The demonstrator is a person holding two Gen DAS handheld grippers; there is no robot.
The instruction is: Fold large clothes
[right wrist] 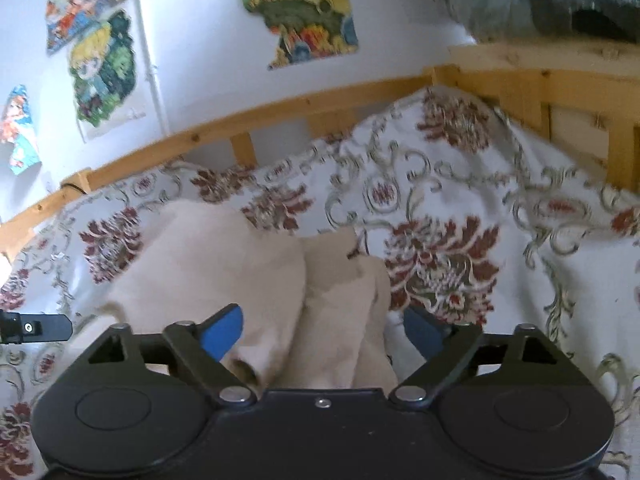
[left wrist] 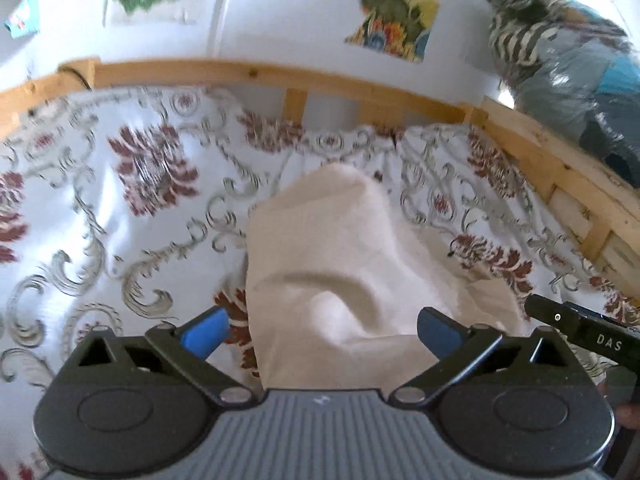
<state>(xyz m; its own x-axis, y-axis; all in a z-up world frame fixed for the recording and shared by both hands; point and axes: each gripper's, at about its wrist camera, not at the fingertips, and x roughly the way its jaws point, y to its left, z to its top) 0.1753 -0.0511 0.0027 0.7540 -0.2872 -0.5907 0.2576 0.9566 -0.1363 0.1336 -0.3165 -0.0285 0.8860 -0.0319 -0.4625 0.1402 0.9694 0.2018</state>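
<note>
Cream garment (left wrist: 340, 264) lay bunched at lower centre of both views on the floral bedspread (left wrist: 132, 184). Left tongs (left wrist: 322, 330) stood wide open, nothing gripped. Right tongs (right wrist: 320, 332) likewise spread apart, pads off the cloth. Wooden bed rail (left wrist: 248, 74) ran across the upper frame.

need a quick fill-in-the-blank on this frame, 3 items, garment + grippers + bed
1. The garment lying on the patterned bedspread is ____ in colour.
2. The jaws of the left gripper and the right gripper are both ____.
3. The rail behind the bed is made of ____.

Missing words: cream; open; wood
</note>
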